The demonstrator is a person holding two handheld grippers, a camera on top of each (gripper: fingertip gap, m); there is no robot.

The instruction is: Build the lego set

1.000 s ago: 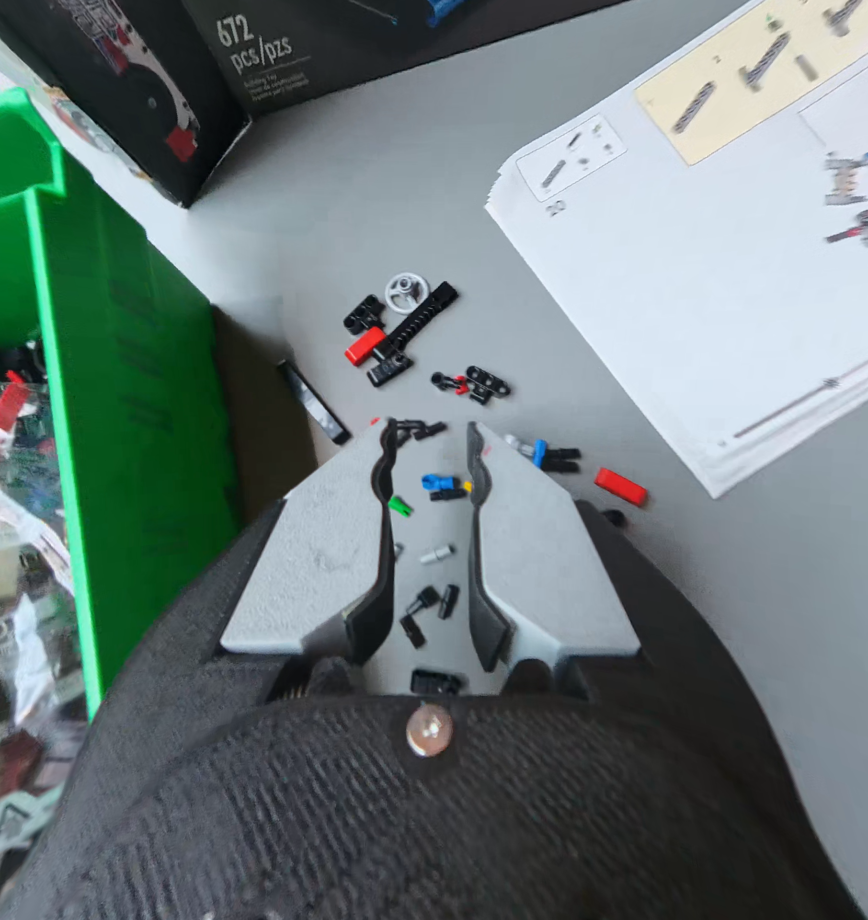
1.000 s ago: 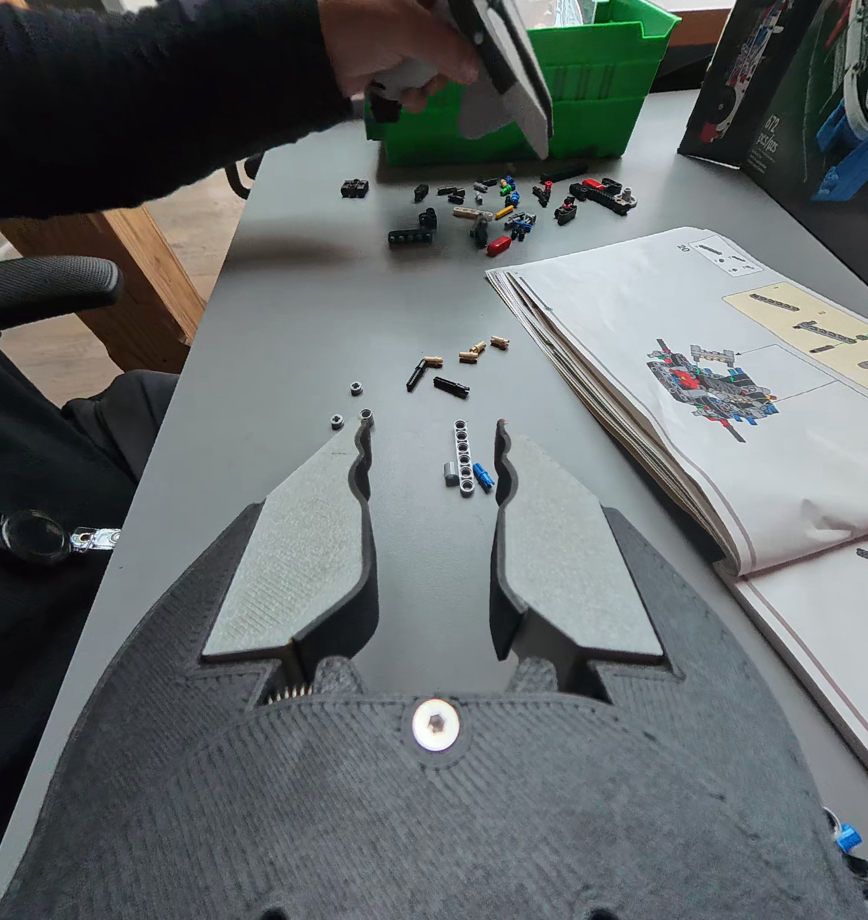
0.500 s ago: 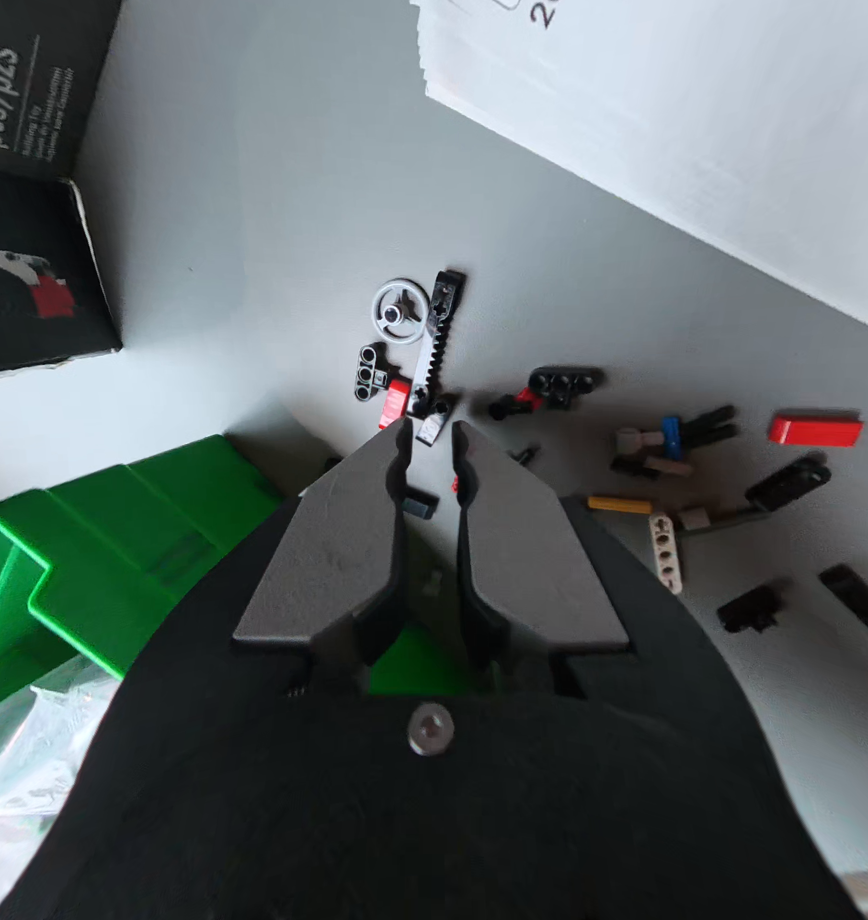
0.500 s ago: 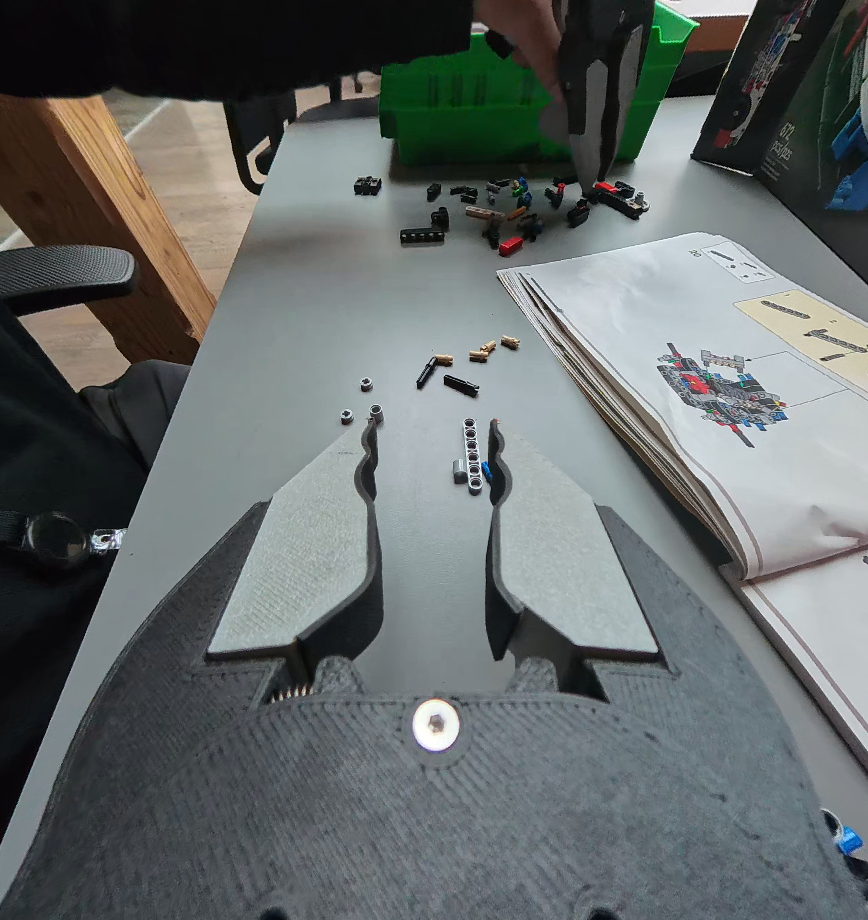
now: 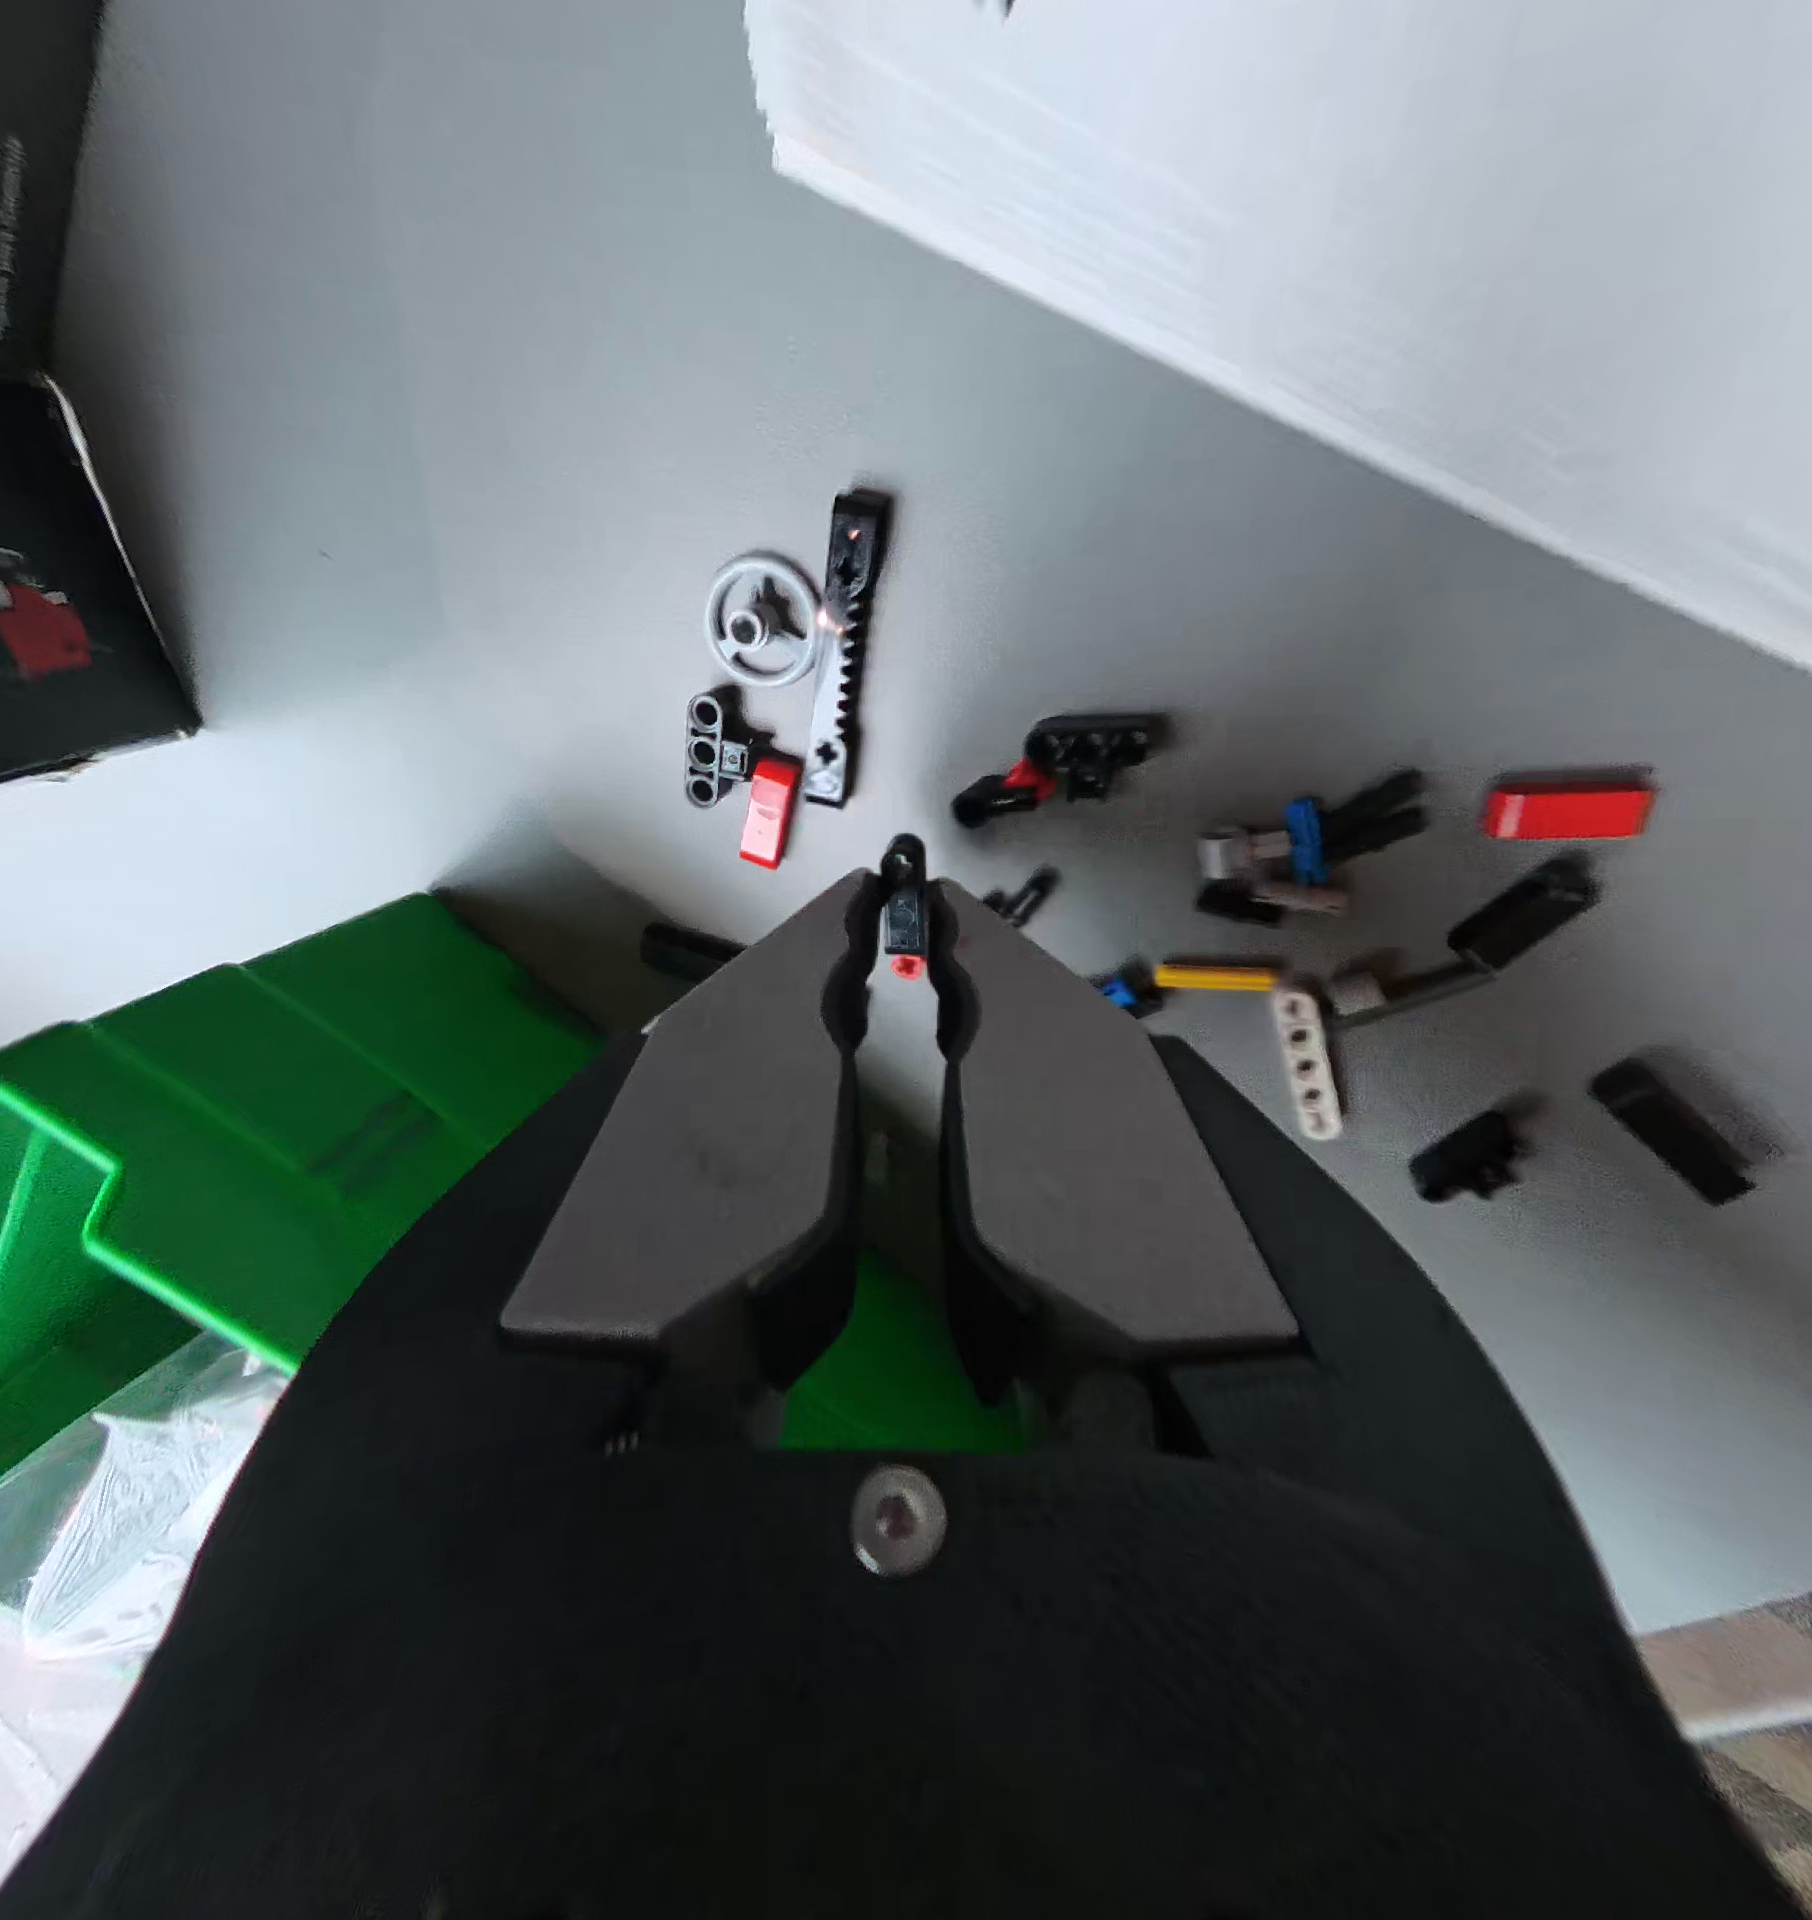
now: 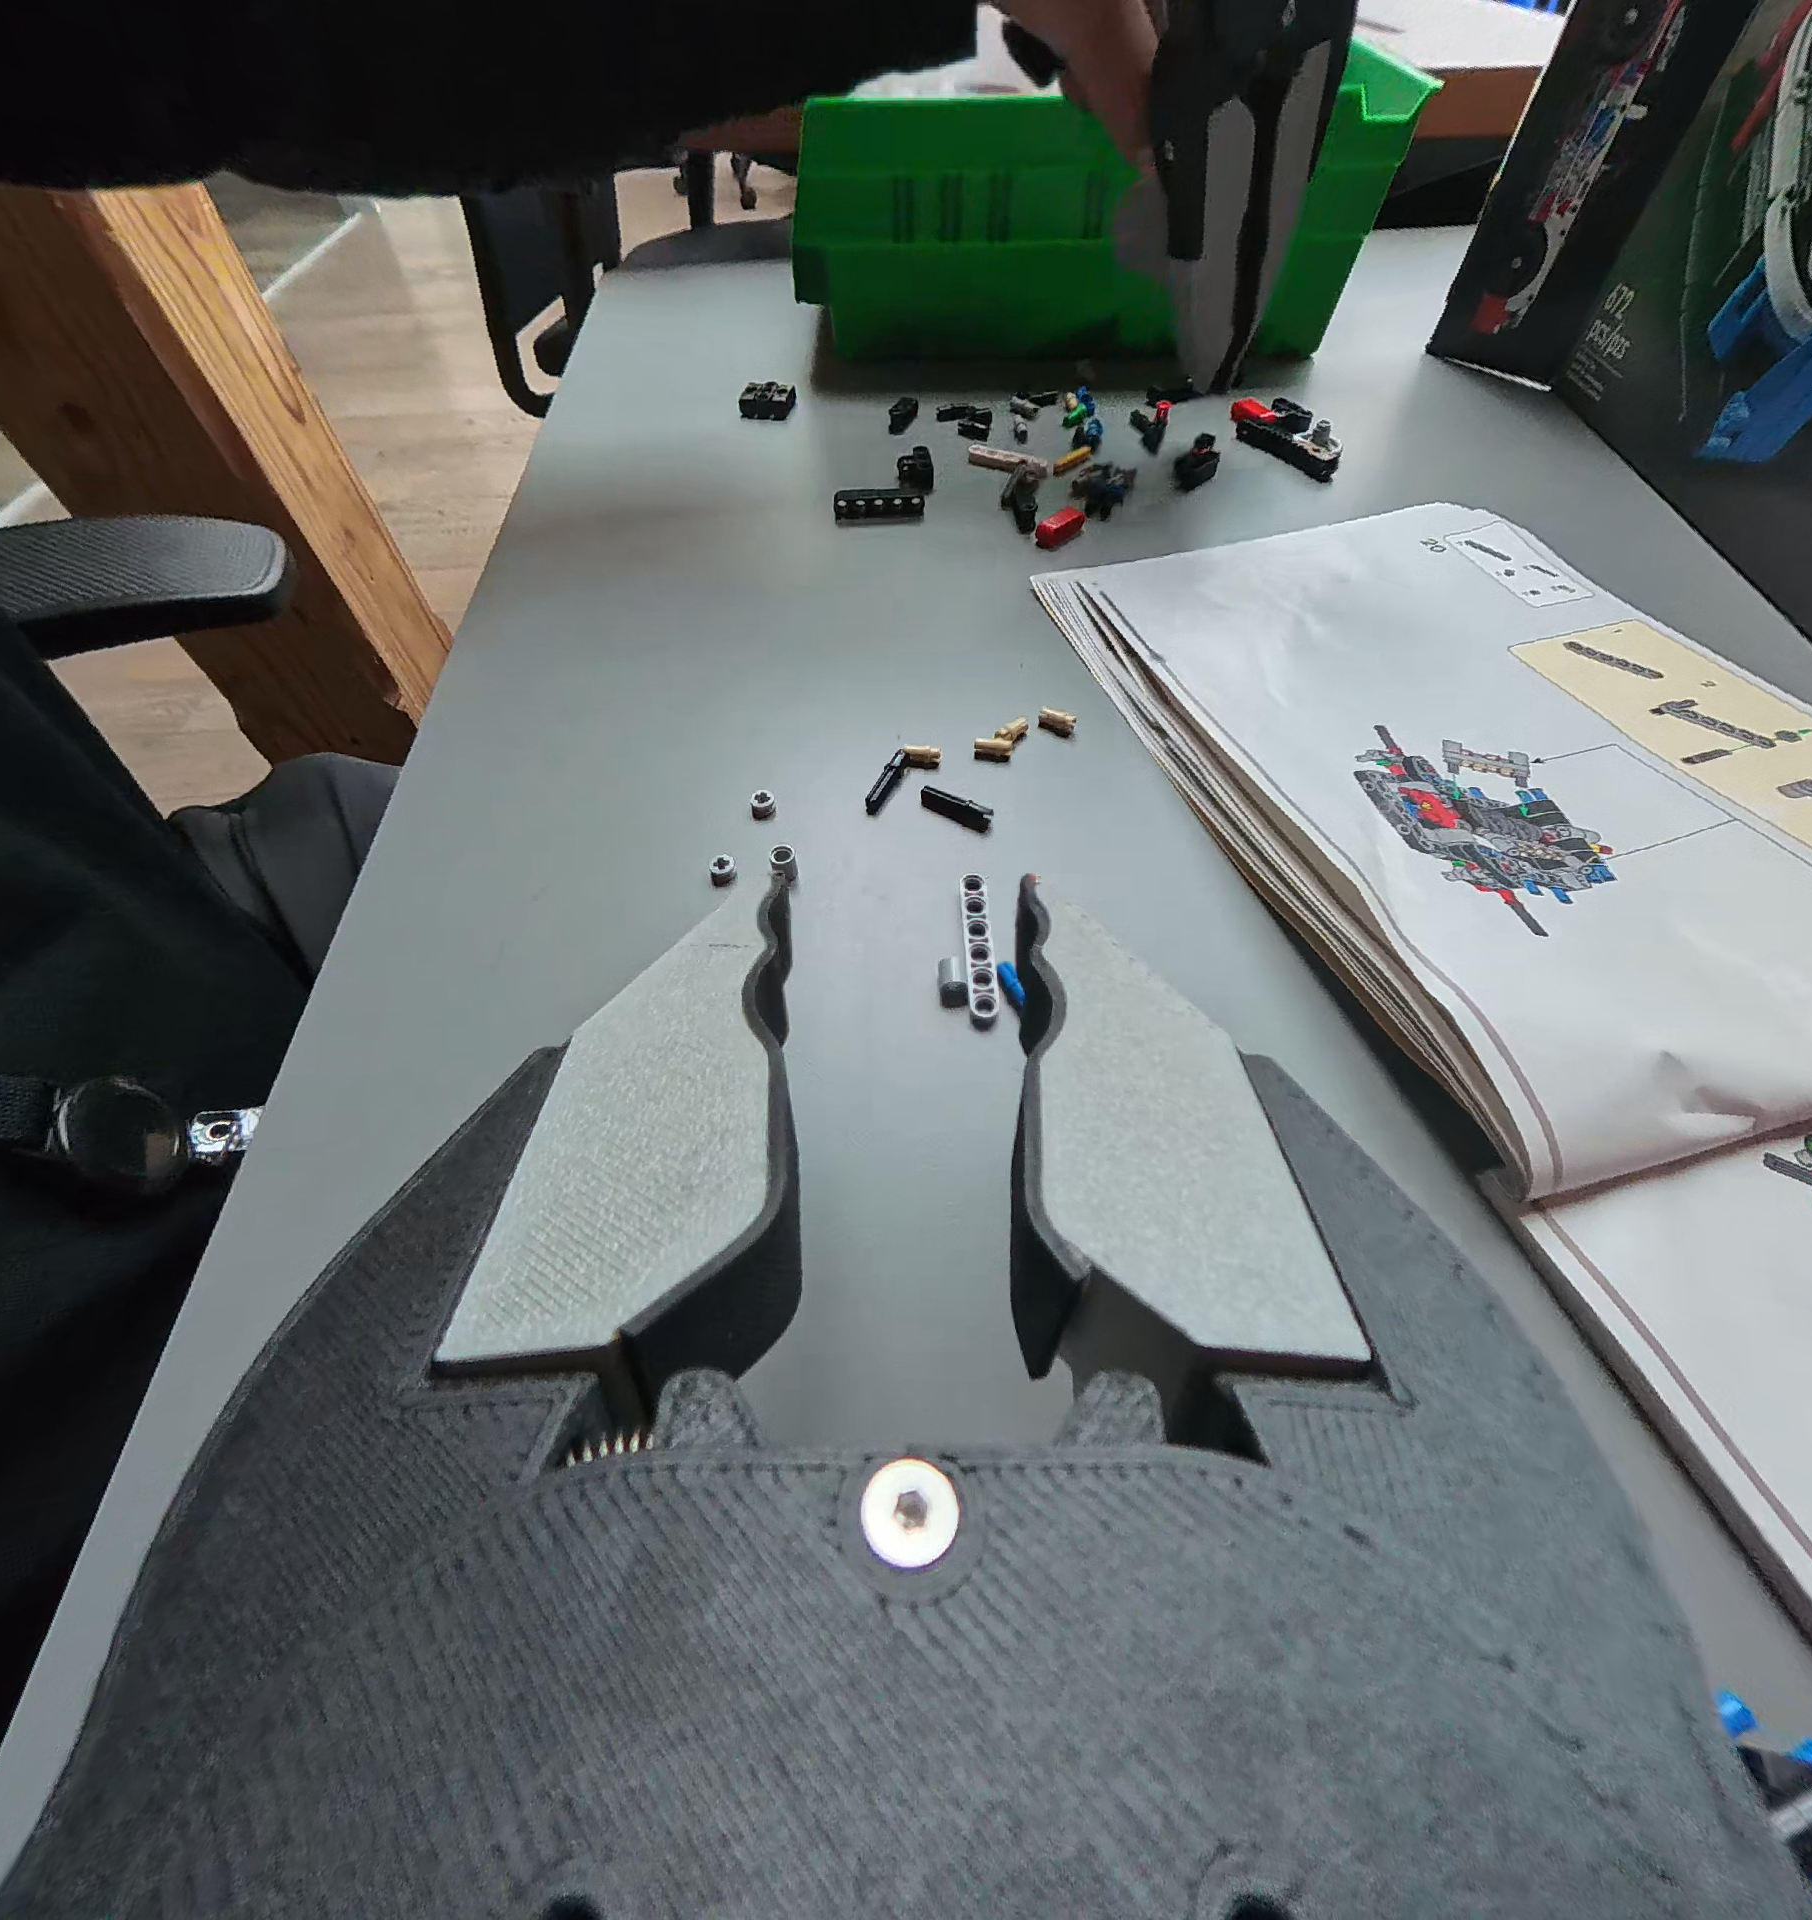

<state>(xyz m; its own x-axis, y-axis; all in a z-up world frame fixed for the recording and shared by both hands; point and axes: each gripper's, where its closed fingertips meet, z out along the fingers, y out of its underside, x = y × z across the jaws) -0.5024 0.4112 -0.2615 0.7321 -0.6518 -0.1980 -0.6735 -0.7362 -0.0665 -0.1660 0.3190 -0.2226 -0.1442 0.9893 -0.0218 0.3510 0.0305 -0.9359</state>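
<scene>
My left gripper (image 5: 902, 902) is shut on a small black connector piece (image 5: 903, 920) with a red axle end. It holds the piece at its fingertips, over the loose pile beside the green bin (image 5: 206, 1091). Just beyond it lie a grey wheel (image 5: 762, 620), a black gear rack (image 5: 846, 644) and a small red brick (image 5: 770, 824). My right gripper (image 6: 902, 883) is open and empty, low over the table. A grey holed beam (image 6: 975, 951), a grey bush and a blue pin lie between its fingers, close to the right one. The left gripper (image 6: 1222, 364) also shows far off in the right wrist view.
The open instruction booklet (image 6: 1504, 831) lies on the right, with the set's box (image 6: 1712, 260) behind it. Tan pins (image 6: 1016, 732), black pins and grey bushes (image 6: 764, 802) lie ahead of my right gripper. The green bin (image 6: 985, 229) holds plastic bags. A chair armrest (image 6: 123, 582) is left of the table. The left gripper's tips are roughly 35 cm from the right gripper's. About 5 cm separates my left fingertips from the grey wheel (image 5: 762, 620). It is also in sight in the right wrist view (image 6: 1317, 435).
My left gripper swung over the pile by the green bin and closed on the small black connector piece. My right gripper has stayed open and has hardly moved.
</scene>
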